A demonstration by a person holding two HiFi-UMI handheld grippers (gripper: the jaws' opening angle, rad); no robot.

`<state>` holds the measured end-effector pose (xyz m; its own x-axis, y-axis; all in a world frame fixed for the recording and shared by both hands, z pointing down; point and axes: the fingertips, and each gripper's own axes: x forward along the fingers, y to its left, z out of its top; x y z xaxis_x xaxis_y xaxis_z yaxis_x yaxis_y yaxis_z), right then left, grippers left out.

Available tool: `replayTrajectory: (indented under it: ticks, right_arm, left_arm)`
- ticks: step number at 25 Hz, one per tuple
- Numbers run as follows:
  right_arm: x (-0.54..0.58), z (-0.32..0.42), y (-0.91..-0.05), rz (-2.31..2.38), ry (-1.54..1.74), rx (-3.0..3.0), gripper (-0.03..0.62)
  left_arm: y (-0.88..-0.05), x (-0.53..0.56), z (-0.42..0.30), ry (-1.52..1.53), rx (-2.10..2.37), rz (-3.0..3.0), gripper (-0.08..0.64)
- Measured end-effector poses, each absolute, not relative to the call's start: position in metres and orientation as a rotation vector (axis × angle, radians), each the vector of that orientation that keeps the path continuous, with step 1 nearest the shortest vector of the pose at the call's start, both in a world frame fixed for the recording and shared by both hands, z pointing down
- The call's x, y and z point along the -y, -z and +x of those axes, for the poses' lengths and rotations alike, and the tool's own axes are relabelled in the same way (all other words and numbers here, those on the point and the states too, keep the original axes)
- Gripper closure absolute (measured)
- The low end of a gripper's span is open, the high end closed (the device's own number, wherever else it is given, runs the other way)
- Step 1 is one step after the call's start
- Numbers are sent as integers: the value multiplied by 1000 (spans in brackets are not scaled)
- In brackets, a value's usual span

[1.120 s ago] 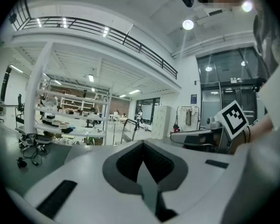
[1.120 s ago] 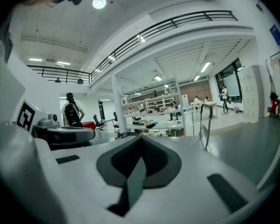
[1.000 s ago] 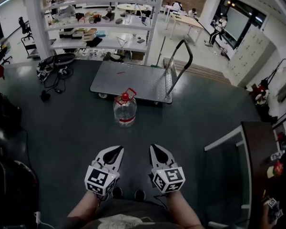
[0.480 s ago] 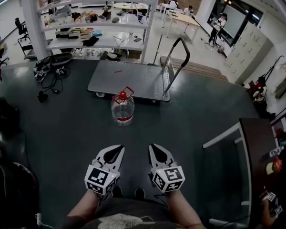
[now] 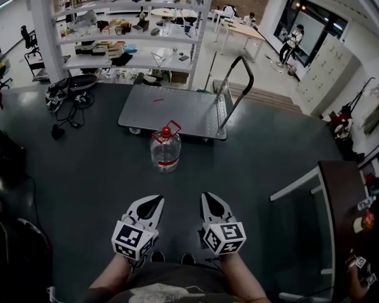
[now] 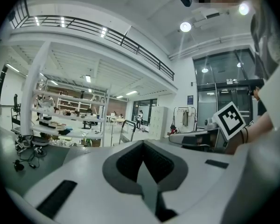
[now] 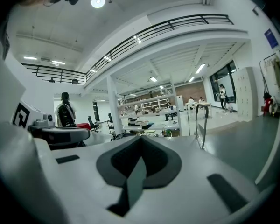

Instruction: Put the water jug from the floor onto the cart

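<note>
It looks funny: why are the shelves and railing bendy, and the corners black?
Head view: the wide lens bows the shelves. Left gripper view: the railing curves, corners black beyond the round picture. Right gripper view: the same, plus a glaring ceiling lamp.

The clear plastic water jug stands on the dark floor at twelve o'clock from the person, well ahead of both grippers. The flat grey metal platform cart sits just behind the jug, its black tube handle at the one o'clock end. Behind the cart, at eleven o'clock, stands the white shelving rack. A tangle of black cables lies on the floor at ten o'clock, left of the cart. The left gripper and right gripper sit side by side nearest the person, apart, fingers pointing toward twelve.
</note>
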<state>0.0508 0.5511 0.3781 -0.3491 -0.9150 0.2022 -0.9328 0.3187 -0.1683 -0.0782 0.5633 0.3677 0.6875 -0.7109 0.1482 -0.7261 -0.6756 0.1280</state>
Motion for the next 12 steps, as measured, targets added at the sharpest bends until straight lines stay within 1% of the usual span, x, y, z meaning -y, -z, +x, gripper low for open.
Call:
replayTrajectory:
  ticks: [12]
  right_arm:
    - [-532, 38, -396, 1819, -445, 2437, 601]
  left_arm:
    - [-385, -541, -115, -132, 1182, 2676, 554]
